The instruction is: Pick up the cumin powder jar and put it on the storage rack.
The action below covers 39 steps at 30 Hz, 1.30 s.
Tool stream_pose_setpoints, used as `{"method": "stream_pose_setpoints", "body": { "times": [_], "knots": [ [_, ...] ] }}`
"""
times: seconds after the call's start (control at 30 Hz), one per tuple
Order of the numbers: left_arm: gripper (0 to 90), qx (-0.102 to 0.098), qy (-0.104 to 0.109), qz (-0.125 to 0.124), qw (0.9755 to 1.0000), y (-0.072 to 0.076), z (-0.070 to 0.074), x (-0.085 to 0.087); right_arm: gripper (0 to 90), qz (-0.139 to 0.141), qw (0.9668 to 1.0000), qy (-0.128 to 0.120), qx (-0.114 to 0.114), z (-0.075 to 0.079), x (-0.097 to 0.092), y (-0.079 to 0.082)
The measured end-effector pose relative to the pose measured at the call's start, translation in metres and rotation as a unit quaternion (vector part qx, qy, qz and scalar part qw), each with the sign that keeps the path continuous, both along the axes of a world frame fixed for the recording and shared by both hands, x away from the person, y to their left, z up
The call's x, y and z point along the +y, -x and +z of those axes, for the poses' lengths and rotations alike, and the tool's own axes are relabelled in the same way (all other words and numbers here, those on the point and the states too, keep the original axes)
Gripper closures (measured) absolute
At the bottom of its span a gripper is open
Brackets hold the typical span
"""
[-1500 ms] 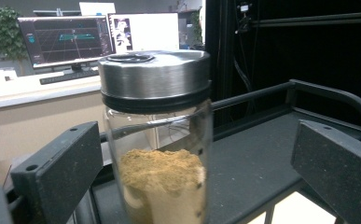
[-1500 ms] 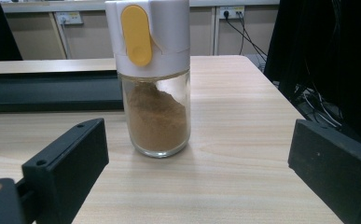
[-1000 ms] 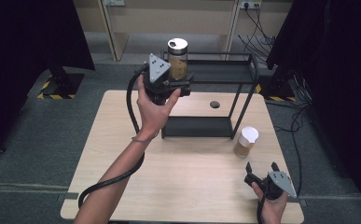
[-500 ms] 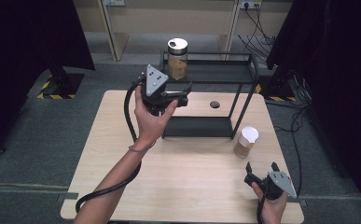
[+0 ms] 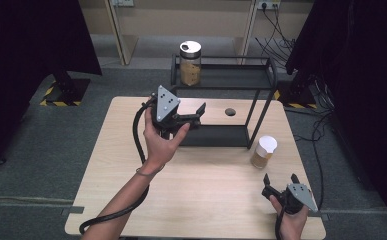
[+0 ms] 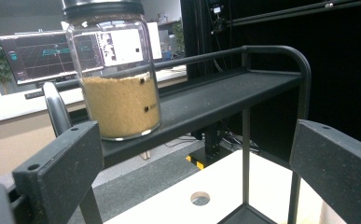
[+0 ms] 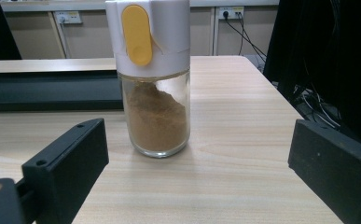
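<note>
Left gripper (image 5: 193, 114) jaws wide, empty; jar (image 5: 190, 63) on shelf (image 5: 231, 77) left untouched. Right gripper (image 5: 280, 181) jaws wide; shaker (image 7: 152, 77) to be centred between them before closing.

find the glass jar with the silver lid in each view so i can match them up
High view: the glass jar stands at top centre, on the left end of the black rack's top shelf.
Left gripper view: the jar fills the upper left, on that shelf, beyond the open jaws.
Right gripper view: not in it.
Shared landmark: the black rack.
</note>
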State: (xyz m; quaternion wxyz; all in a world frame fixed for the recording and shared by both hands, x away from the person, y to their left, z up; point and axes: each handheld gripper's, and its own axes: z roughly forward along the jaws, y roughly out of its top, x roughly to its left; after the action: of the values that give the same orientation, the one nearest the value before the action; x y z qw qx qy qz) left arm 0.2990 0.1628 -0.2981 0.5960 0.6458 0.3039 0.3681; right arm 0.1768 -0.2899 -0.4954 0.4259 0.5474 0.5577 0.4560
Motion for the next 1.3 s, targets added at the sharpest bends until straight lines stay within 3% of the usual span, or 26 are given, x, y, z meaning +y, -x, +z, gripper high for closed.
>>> {"method": "stream_pose_setpoints", "body": {
  "times": [0.33,0.87,1.3],
  "knots": [
    [1.9,0.004,0.000,-0.008,1.0000,0.007,-0.016,0.004,5.0,-0.001,1.0000,0.000,0.000,0.000,0.000,0.000],
    [1.7,0.024,-0.003,-0.016,0.9996,0.019,-0.058,0.008,5.0,0.000,1.0000,0.001,-0.001,0.000,0.001,0.000],
    [1.6,0.039,0.000,-0.023,0.9990,0.025,-0.077,0.012,5.0,0.000,1.0000,0.002,-0.001,0.000,0.001,0.000]
  ]
}}
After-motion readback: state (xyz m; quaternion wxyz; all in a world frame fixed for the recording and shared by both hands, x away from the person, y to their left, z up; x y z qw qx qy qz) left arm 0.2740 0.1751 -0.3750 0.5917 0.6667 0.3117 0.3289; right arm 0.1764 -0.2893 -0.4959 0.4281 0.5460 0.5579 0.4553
